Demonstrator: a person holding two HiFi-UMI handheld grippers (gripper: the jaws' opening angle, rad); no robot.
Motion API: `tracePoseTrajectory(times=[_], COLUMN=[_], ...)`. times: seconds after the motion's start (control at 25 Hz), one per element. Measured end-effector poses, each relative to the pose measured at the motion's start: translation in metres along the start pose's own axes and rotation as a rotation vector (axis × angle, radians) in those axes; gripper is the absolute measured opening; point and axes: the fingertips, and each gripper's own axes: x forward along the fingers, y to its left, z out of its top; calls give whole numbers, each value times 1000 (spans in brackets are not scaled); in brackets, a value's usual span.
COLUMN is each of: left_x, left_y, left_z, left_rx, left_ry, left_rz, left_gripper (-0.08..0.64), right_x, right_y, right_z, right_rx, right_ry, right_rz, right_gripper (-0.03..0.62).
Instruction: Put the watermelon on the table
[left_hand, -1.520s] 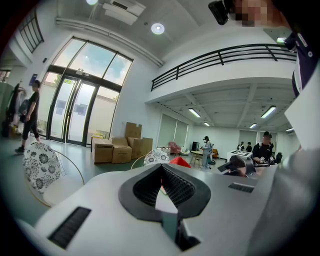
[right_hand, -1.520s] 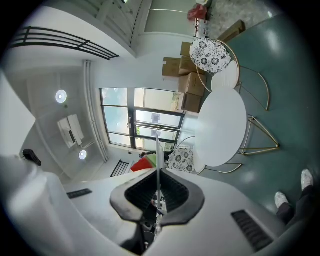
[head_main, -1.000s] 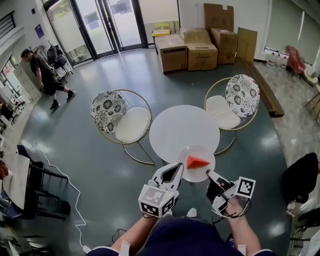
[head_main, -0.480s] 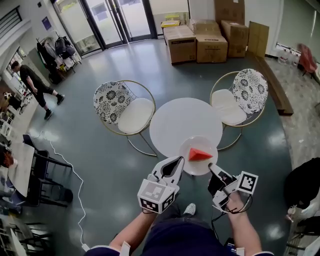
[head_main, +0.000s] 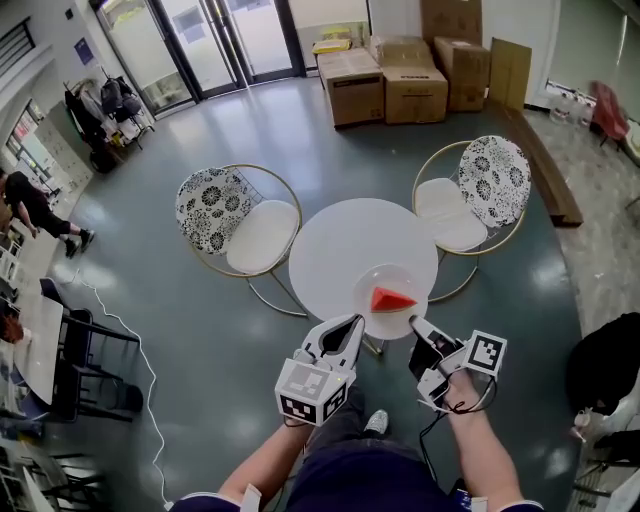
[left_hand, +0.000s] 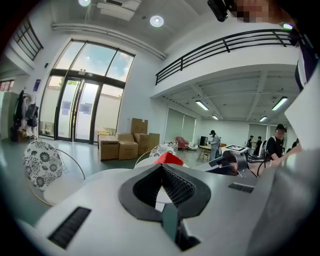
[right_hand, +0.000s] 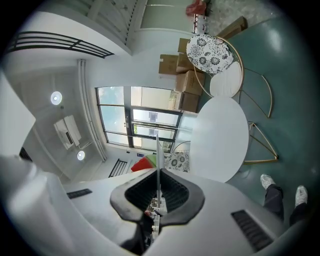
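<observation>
Head view: the watermelon (head_main: 392, 299) is seen lying on a clear plate (head_main: 385, 275) over the near edge of the table (head_main: 340, 240). The plate's thin rim is pinched by the right gripper (head_main: 413, 325). The left gripper (head_main: 352, 322) is closed to a point, with nothing seen clamped. The watermelon is judged light, slick and free to slide, so the plate is best held at the rim and kept level. Whether the plate touches the table cannot be told.

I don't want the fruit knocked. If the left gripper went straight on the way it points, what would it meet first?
Probably the near rim of the round translucent plate, with the red triangular watermelon slice right behind it. The left gripper sits beside that rim, jaws shut; their relative height is unclear.
</observation>
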Motion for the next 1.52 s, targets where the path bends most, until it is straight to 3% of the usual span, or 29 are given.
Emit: tracePoseTrajectory(times=[0.32,0.64,1.52], left_x=[28,64,137], left_y=[22,71,173], left_z=[-4,-2,39], left_rx=[-17,-20,1], left_ry=[22,40,43], left_rz=[-16,-30,-162], left_gripper=[5,6,6], right_x=[24,63,156], right_y=[-3,-17,-11], right_z=[19,40,108], right_rx=[2,22,20], right_ry=[-7,-26,-151], right_rz=[-7,-11,-72], right_gripper=[18,18,18])
